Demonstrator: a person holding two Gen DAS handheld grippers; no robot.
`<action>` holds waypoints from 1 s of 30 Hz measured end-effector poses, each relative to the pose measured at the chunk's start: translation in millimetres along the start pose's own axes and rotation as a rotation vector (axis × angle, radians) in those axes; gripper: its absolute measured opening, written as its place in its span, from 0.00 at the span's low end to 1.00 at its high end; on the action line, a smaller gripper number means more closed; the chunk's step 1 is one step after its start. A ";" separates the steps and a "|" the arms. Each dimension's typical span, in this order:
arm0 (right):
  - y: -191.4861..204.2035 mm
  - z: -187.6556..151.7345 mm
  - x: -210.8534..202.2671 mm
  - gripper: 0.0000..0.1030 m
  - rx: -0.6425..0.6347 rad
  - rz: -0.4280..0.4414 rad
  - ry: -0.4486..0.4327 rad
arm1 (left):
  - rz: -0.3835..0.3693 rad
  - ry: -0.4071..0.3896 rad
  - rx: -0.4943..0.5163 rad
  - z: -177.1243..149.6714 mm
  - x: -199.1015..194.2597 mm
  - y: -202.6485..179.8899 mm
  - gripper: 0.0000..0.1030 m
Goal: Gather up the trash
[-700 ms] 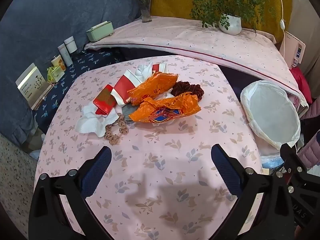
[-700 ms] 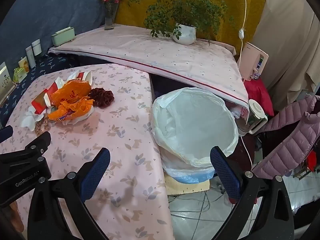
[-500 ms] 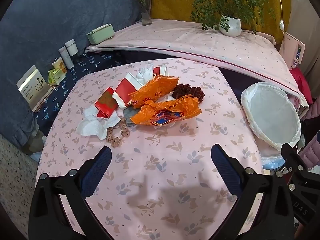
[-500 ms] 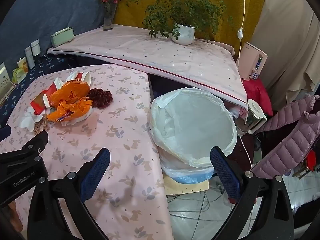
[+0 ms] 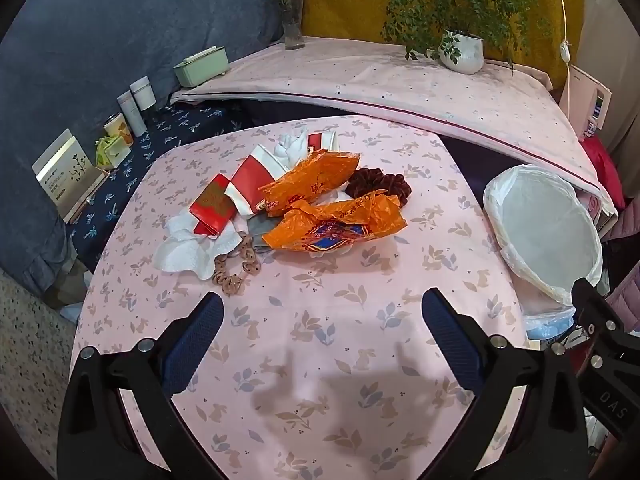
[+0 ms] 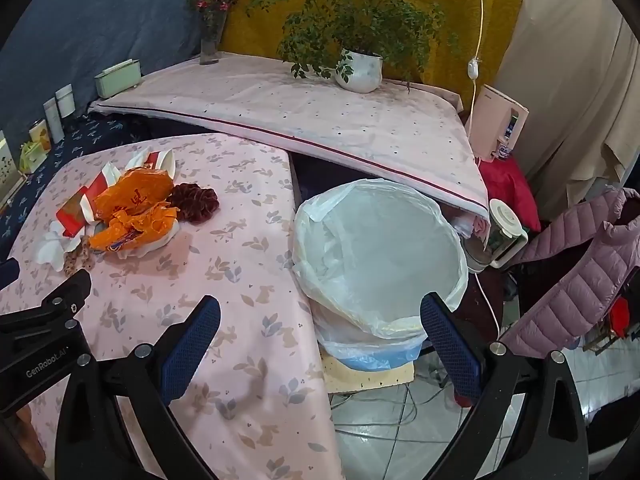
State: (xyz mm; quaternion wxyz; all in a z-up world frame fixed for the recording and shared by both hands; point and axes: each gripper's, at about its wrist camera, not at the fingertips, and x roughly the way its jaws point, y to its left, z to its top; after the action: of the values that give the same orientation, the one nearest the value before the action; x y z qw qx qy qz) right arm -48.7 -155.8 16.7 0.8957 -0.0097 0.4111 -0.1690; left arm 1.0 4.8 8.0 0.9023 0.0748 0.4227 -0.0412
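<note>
1. The left gripper (image 5: 322, 320) is spread wide with nothing between its blue pads (image 5: 196, 336); it hangs over bare tablecloth (image 5: 320, 380), tilted down toward the trash.
2. The right gripper (image 6: 320, 324) is also spread wide and empty, straddling the table edge and the near rim of the bin (image 6: 380, 248).
3. The trash pile (image 5: 296, 204) lies on the table beyond the left gripper, well apart from both tools.
4. In the pile: two orange wrappers (image 5: 336, 224), a dark red scrunchie (image 5: 378, 186) behind them, red-and-white packets (image 5: 240, 188), white tissue (image 5: 180, 246) and a tan beaded loop (image 5: 236, 264) at the near left edge.
5. The bin, lined with a white bag, stands on the floor just beside the table's right edge; its inside looks empty.
6. Behind the table a covered shelf (image 6: 320, 120) carries a potted plant (image 6: 360, 68), a vase (image 6: 210, 40) and a green box (image 6: 118, 76).
7. A pink jacket (image 6: 580, 264) hangs at the far right of the right wrist view.
</note>
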 end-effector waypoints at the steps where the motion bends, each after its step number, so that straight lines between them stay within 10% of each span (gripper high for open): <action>1: 0.2 0.2 0.0 0.93 0.001 -0.001 -0.001 | 0.001 -0.002 0.000 0.4 -0.2 0.5 0.92; 30: 0.2 2.2 -5.8 0.93 0.012 -0.030 -0.018 | -0.011 -0.040 0.007 -3.2 -3.9 -3.5 0.92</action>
State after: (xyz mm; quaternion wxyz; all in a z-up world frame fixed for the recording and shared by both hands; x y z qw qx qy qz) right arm -50.5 -154.0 22.3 0.8969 -0.0118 0.4017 -0.1847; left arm -4.5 1.9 8.7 0.9101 0.0749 0.4047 -0.0493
